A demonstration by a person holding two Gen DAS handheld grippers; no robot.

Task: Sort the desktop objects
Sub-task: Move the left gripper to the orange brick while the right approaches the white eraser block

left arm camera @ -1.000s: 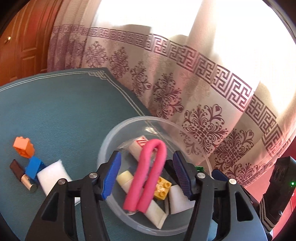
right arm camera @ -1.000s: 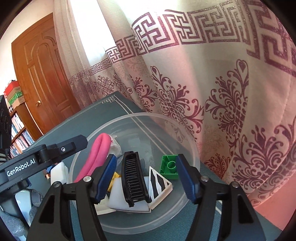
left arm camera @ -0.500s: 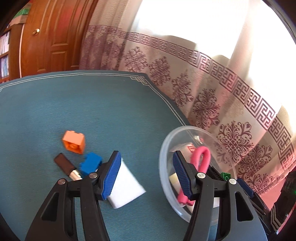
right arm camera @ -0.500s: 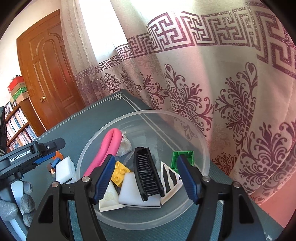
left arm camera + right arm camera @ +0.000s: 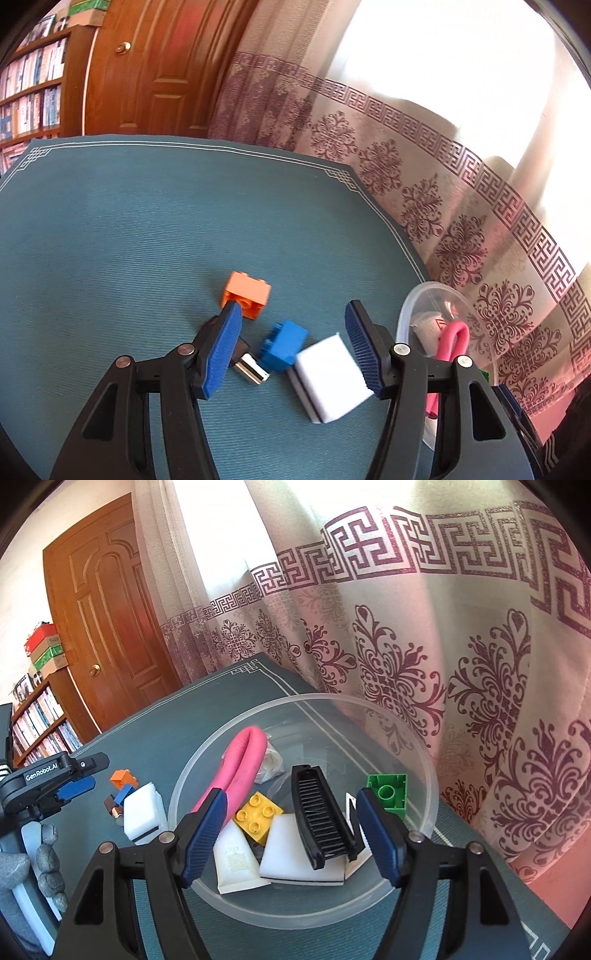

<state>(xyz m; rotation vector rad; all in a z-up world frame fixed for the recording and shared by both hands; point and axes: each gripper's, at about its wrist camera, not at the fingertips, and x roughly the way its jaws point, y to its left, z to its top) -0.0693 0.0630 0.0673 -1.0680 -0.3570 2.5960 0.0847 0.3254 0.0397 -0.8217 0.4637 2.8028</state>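
In the left wrist view my left gripper (image 5: 293,350) is open and empty, low over a blue brick (image 5: 283,345), a white sponge block (image 5: 330,376), an orange brick (image 5: 245,293) and a small brown and silver tube (image 5: 245,363) on the teal table. In the right wrist view my right gripper (image 5: 288,834) is open and empty above the clear plastic bowl (image 5: 430,786). The bowl holds a pink foam loop (image 5: 243,760), a black comb (image 5: 319,823), a yellow brick (image 5: 256,814), a green brick (image 5: 388,792) and white pieces.
A patterned curtain (image 5: 406,646) hangs close behind the bowl at the table's far edge. A wooden door (image 5: 155,66) and a bookshelf (image 5: 29,77) stand beyond the table. The bowl's rim (image 5: 406,314) shows at the right in the left wrist view.
My left gripper has swung left from above the bowl to over the loose bricks and sponge. My right gripper has stayed over the bowl and drawn back slightly.
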